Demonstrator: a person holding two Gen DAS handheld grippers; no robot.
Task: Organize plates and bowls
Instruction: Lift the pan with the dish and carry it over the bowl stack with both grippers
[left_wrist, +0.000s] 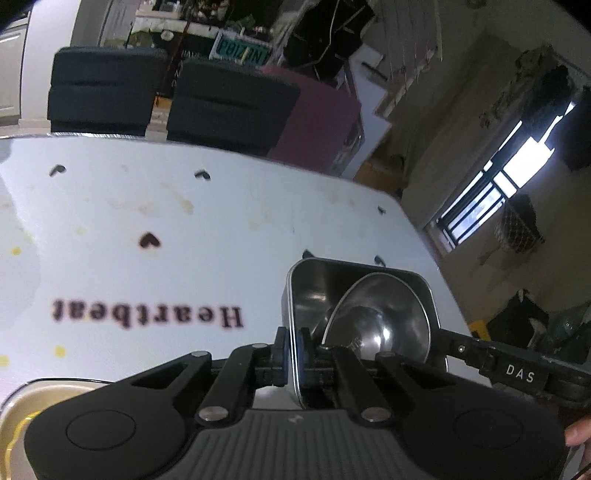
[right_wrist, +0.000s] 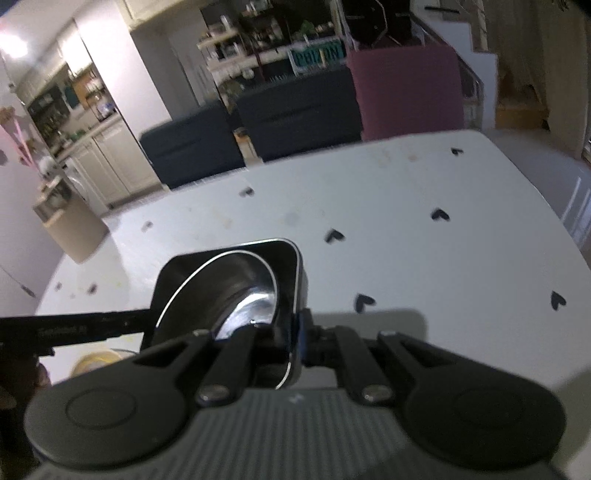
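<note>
A square steel container (left_wrist: 314, 284) holds a round steel bowl (left_wrist: 384, 317) that leans tilted inside it. My left gripper (left_wrist: 293, 356) is shut on the container's left wall, with a blue pad on each side of the rim. In the right wrist view my right gripper (right_wrist: 297, 341) is shut on the opposite wall of the same container (right_wrist: 291, 258), and the bowl (right_wrist: 236, 291) lies to its left. Both grippers hold the container over the white table (right_wrist: 424, 229), where it casts a shadow. Each view shows a black finger (left_wrist: 465, 347) (right_wrist: 92, 326) of the other gripper reaching the container.
The white tablecloth (left_wrist: 184, 206) bears black hearts and the word "Heartbeat". A cream plate with a yellow rim (left_wrist: 18, 421) lies at the near left. Dark chairs (left_wrist: 232, 110) and a maroon one (right_wrist: 406, 92) stand past the far edge. The table's right edge (left_wrist: 424, 236) drops to the floor.
</note>
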